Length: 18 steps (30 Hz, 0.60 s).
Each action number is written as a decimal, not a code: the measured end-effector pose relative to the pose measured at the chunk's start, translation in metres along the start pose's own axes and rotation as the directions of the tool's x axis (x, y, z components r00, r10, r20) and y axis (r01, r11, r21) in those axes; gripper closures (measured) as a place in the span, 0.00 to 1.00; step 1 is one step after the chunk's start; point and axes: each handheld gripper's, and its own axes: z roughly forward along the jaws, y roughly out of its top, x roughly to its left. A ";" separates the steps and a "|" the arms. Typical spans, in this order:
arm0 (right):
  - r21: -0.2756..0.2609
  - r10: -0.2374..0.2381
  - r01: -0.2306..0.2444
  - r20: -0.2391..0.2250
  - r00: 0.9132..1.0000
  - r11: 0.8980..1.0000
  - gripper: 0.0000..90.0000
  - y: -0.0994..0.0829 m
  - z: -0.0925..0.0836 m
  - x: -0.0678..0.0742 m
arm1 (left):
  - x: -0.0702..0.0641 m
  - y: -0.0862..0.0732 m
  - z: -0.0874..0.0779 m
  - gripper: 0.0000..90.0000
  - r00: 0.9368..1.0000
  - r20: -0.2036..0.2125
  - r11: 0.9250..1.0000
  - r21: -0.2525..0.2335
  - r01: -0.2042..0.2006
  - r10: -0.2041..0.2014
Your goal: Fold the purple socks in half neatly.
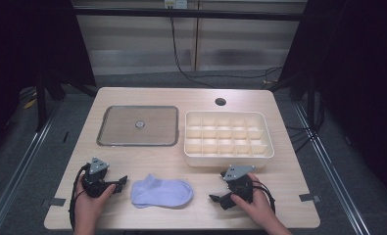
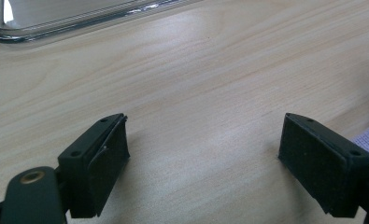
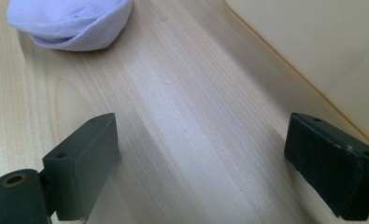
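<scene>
Dark curtains and a grey floor surround the pale wooden tabletop (image 1: 181, 95), which has rounded corners and a small round hole near its far edge. On its far half lie a cream plastic organiser box (image 1: 229, 155) divided into many small square compartments and, beside it, a flat rectangular metal tray (image 1: 137, 126) with a glass-like top and a small round knob at its centre.

Between the two claws, on the near half, lies a pale lavender ankle sock (image 1: 161, 192), flat on the wood with its toe toward the right claw.

The left claw (image 1: 122, 182) is held low over the tabletop in the person's left hand (image 1: 90, 203), its jaws pointing toward the sock's cuff end, just beside it but apart from it. In the left gripper view its jaws stand wide apart with bare wood between them, nothing held; a sliver of the sock shows past the right-hand jaw, and the tray's rim lies ahead.

The right claw (image 1: 216, 198) rests in the right hand (image 1: 256, 203), near the sock's toe yet not touching. In the right gripper view its jaws are likewise spread wide and hold nothing; the sock lies ahead to the left, the organiser box's wall to the right.
</scene>
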 end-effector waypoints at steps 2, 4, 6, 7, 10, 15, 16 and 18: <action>0.001 -0.002 0.002 -0.001 1.000 1.000 0.11 0.000 0.000 0.000 | 0.000 0.000 0.000 0.17 1.000 0.000 1.000 0.001 0.000 0.000; 0.002 -0.002 0.002 -0.002 1.000 1.000 0.11 0.000 0.000 0.000 | 0.000 0.000 0.000 0.17 1.000 0.000 1.000 0.000 0.000 0.000; 0.002 -0.003 0.003 -0.003 1.000 1.000 0.11 0.000 0.000 0.000 | 0.000 0.000 0.000 0.17 1.000 0.000 1.000 0.001 0.000 0.000; 0.002 -0.003 0.003 -0.004 1.000 1.000 0.11 0.000 0.000 0.000 | 0.000 0.000 0.000 0.17 1.000 0.001 1.000 0.000 0.000 0.000; 0.001 -0.008 0.008 -0.007 1.000 1.000 0.11 0.001 0.001 0.000 | 0.000 0.000 -0.001 0.17 1.000 -0.003 1.000 0.002 0.000 0.000; -0.001 -0.009 0.009 -0.012 1.000 1.000 0.11 0.001 0.001 -0.001 | 0.000 -0.001 -0.001 0.17 1.000 -0.008 1.000 0.003 0.003 -0.003; -0.001 -0.009 0.009 -0.012 1.000 1.000 0.11 0.001 0.001 -0.001 | 0.000 -0.001 -0.001 0.16 1.000 -0.002 1.000 0.003 0.004 -0.004; 0.001 -0.008 0.008 -0.013 1.000 1.000 0.11 0.001 0.001 -0.001 | 0.000 -0.001 -0.002 0.16 1.000 0.000 1.000 0.003 0.004 -0.004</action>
